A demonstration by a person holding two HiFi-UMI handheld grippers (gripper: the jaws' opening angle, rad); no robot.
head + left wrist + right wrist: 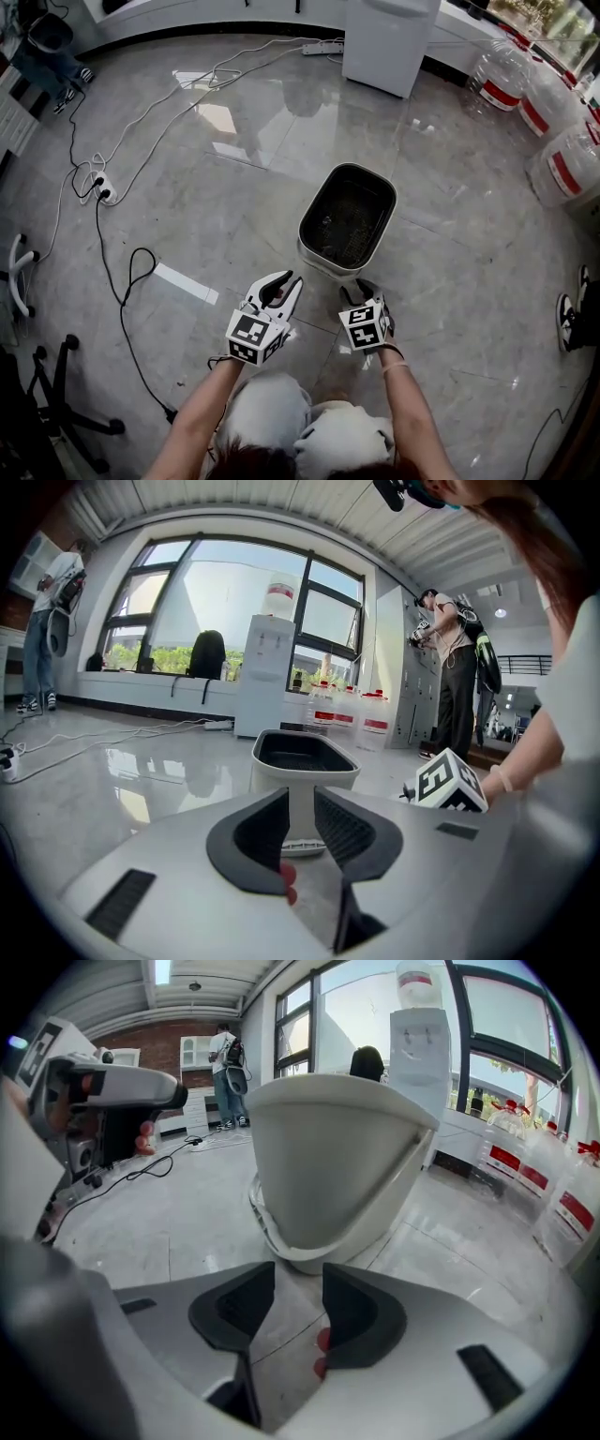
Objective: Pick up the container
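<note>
Grey polished stone floor (234,169), glossy enough to mirror the windows, lies under everything you are working over. On it, just ahead of you, stands the white plastic container (323,265): a smooth, rounded-rectangular tub with a thick rolled rim, walls that taper down to a narrower base, and a dark, almost black inside that looks speckled at the bottom. It sits upright.

Your left gripper (284,281), matte grey with dark ribbed pads and a black-and-white marker cube (251,336) behind it, points at the container's near left corner and stops just short of it. In the left gripper view the jaws stand a little apart with nothing between the pads; the container's pale wall shows through the gap, farther out on the floor.

Your right gripper (362,289) is near the middle of the container's near wall. In the right gripper view its jaws are spread wider and hold nothing, and the container's curved wall and base loom just beyond the tips, not between them. Whether either tip touches the plastic cannot be told.

Far off stand a white boxy cabinet (389,42) and, to the far right, clear water jugs with red labels (502,80); a thin black cable (122,281) snakes over the floor to your left.
</note>
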